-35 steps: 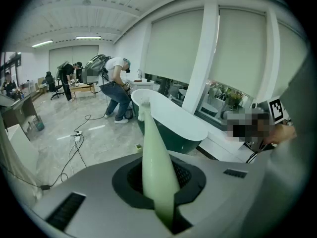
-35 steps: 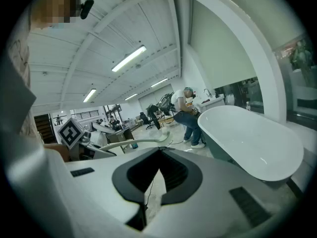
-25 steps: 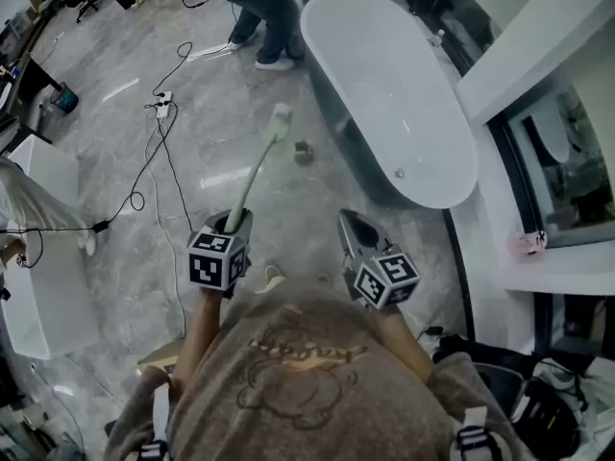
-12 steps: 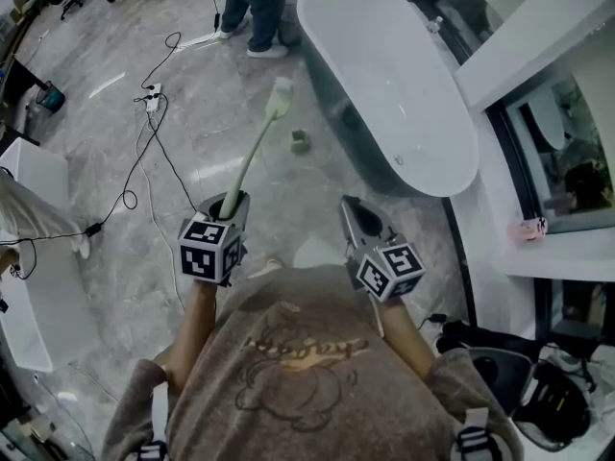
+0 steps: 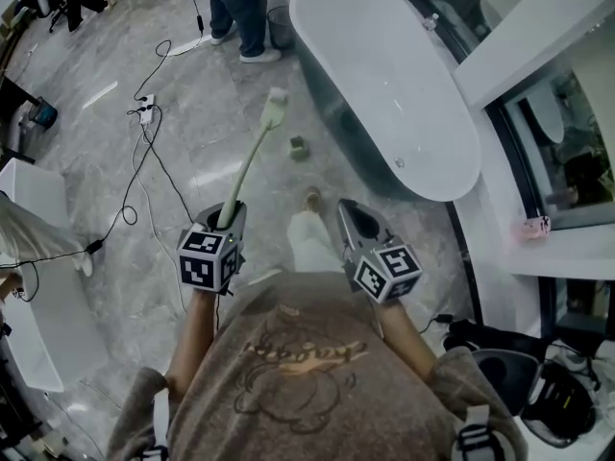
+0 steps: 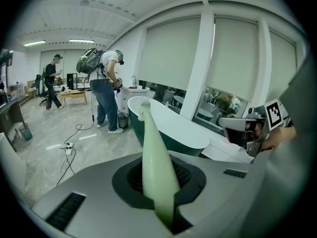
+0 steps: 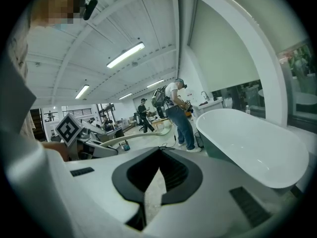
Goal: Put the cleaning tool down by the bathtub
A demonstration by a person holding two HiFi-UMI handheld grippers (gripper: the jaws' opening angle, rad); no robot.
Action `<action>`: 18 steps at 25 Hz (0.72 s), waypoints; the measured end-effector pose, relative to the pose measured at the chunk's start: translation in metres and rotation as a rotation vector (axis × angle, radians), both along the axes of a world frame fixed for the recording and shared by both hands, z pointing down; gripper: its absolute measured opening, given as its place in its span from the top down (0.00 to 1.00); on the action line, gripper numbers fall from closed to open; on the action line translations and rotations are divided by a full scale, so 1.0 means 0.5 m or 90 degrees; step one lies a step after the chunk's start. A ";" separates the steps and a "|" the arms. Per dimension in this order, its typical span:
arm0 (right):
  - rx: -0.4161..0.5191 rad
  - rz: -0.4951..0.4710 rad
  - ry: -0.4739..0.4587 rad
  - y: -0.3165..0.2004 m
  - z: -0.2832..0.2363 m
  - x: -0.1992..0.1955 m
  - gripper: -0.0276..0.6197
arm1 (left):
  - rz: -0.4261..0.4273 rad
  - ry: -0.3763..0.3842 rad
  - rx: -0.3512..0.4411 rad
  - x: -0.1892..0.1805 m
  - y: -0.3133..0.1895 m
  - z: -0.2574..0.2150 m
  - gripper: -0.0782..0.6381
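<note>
The cleaning tool [image 5: 252,159] is a long pale green brush whose head [image 5: 276,107] points out over the floor toward the tub. My left gripper [image 5: 231,221] is shut on its handle; in the left gripper view the handle [image 6: 153,152] fills the gap between the jaws. The bathtub [image 5: 384,84], white inside and dark green outside, stands ahead to the right, and its rim [image 6: 173,130] lies just past the brush head. My right gripper [image 5: 354,221] hangs level beside the left one, shut and holding nothing, with the tub [image 7: 252,145] to its right.
A small block [image 5: 299,146] lies on the marble floor near the tub's side. A person [image 5: 235,8] stands at the tub's far end beside a small bin [image 5: 279,27]. Cables and a power strip [image 5: 144,111] trail across the floor on the left. A white unit [image 5: 34,257] stands far left.
Both grippers and the brush have moved forward toward the tub, which now sits nearer. My foot has stepped out in front. The grip on the brush is unchanged.
</note>
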State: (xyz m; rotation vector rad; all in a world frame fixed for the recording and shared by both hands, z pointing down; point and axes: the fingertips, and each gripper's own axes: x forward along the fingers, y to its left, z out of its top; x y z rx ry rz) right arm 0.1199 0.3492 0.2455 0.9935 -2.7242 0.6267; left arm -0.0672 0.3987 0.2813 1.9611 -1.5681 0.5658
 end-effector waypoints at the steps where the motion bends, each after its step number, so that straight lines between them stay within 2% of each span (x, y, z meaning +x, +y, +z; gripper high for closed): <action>1: -0.001 -0.001 0.000 -0.014 0.004 -0.008 0.95 | 0.000 0.001 -0.002 -0.006 -0.012 0.004 0.85; 8: -0.006 0.006 0.000 -0.113 0.013 -0.052 0.95 | 0.002 0.011 -0.013 -0.038 -0.099 0.025 0.85; 18: -0.020 0.026 -0.004 -0.283 0.021 -0.090 0.95 | 0.033 0.020 -0.027 -0.064 -0.267 0.030 0.85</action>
